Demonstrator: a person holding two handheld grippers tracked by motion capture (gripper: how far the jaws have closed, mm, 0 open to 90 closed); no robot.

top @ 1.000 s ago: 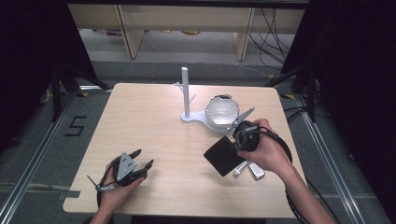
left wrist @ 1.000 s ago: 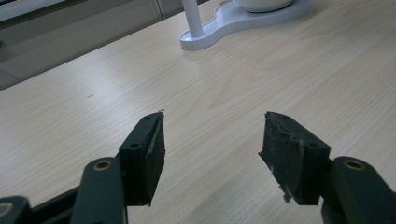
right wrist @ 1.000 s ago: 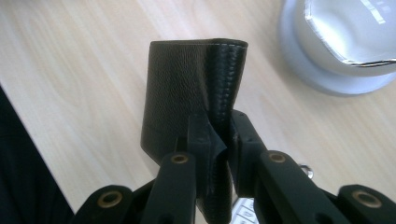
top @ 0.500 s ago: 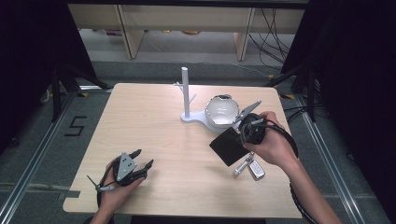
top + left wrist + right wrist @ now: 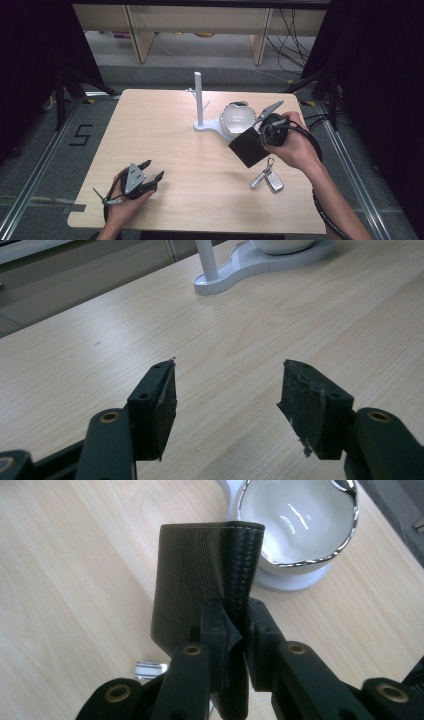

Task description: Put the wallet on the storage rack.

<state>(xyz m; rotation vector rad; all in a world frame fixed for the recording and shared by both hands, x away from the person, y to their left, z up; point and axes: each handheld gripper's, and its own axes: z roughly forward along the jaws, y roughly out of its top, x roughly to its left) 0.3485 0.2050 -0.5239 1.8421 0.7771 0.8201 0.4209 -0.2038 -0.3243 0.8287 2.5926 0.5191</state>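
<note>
A black leather wallet [image 5: 248, 146] [image 5: 200, 575] hangs above the table, pinched by its edge in my right gripper [image 5: 261, 137] [image 5: 235, 625], which is shut on it. It is held just in front of a white bowl with a silver rim [image 5: 237, 116] [image 5: 295, 515] that sits on a white stand base [image 5: 210, 125]. A thin white post [image 5: 198, 97] [image 5: 206, 257] rises from that base. My left gripper [image 5: 148, 172] [image 5: 225, 395] rests near the table's front left, open with nothing between its jaws.
A key fob with keys [image 5: 268, 178] lies on the wooden table [image 5: 160, 135] below the wallet; a metal part of it peeks out in the right gripper view [image 5: 150, 669]. Shelving and cables stand beyond the far edge.
My right gripper has carried the wallet up and away from the key fob, towards the bowl. The left gripper has stayed put.
</note>
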